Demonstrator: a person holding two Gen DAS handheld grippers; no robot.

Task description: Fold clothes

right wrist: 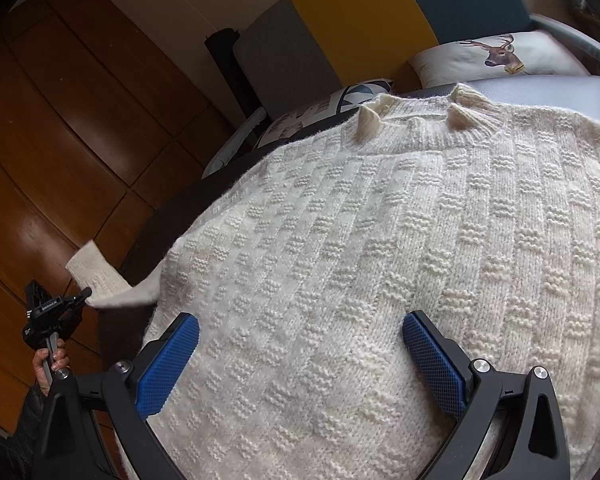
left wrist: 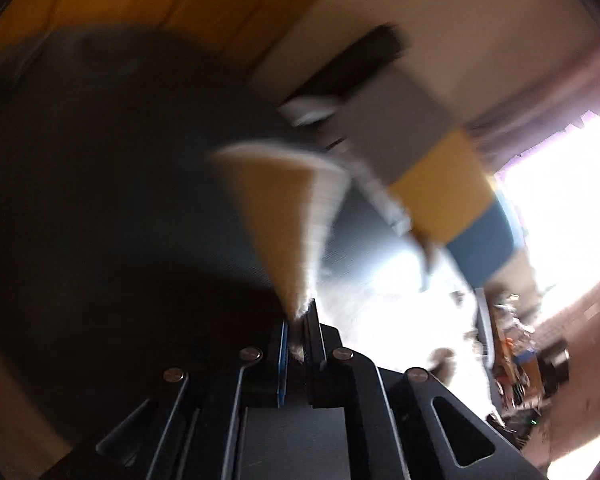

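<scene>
A cream knitted sweater point(right wrist: 380, 248) lies spread flat on a dark padded surface point(right wrist: 168, 224), collar at the far end. My right gripper point(right wrist: 300, 332) is open, its blue pads point(right wrist: 168, 364) resting wide apart over the sweater's lower body. My left gripper point(right wrist: 86, 293) shows at the left of the right wrist view, shut on the sweater's sleeve point(right wrist: 100, 276), which it holds out past the surface's edge. In the blurred left wrist view the left gripper point(left wrist: 300, 320) is shut on the sleeve cloth point(left wrist: 288, 216), which rises from between the fingers.
A wooden floor point(right wrist: 60, 140) lies to the left. Patterned cushions point(right wrist: 500, 56) and grey, yellow and blue panels point(right wrist: 356, 24) stand behind the collar. A bright window point(left wrist: 560, 200) glares in the left wrist view.
</scene>
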